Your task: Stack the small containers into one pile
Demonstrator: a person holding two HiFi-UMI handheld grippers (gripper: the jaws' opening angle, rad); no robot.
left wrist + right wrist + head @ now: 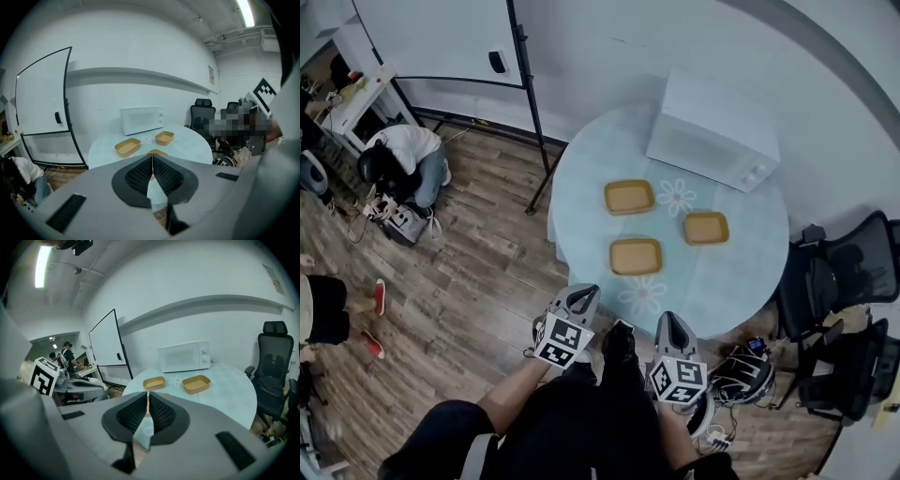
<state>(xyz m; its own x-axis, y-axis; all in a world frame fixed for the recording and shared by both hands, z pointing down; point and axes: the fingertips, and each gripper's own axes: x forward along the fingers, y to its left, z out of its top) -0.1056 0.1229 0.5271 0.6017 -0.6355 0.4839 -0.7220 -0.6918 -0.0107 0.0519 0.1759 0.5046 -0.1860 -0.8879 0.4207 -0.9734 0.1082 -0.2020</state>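
A round, pale tabletop (581, 206) was seen from above, with a white microwave oven (712, 129) set at its far right edge. Three shallow tan containers were laid out singly on the middle of the tabletop, none touching another. The far container (629, 197) lay left of centre and nearest the microwave oven, the right container (706, 228) lay toward the right edge, and the near container (636, 256) lay closest to the near edge. All three appeared empty and upright. No stack had been formed, so the task was judged to be at its very start, with the approach not yet made. The left gripper (579, 294) and the right gripper (673, 322) were held side by side off the near edge of the tabletop, above the person's lap and well apart from every container. In each gripper view the ribbed jaws were pressed together at the tips, with nothing caught between them. For the next move, one pair of jaws would probably need to be spread and carried over the near edge. A container wall could then be taken astride its thin rim, most readily that of the near container. It would then need to be lifted level and lowered squarely into a neighbour so that it nested.
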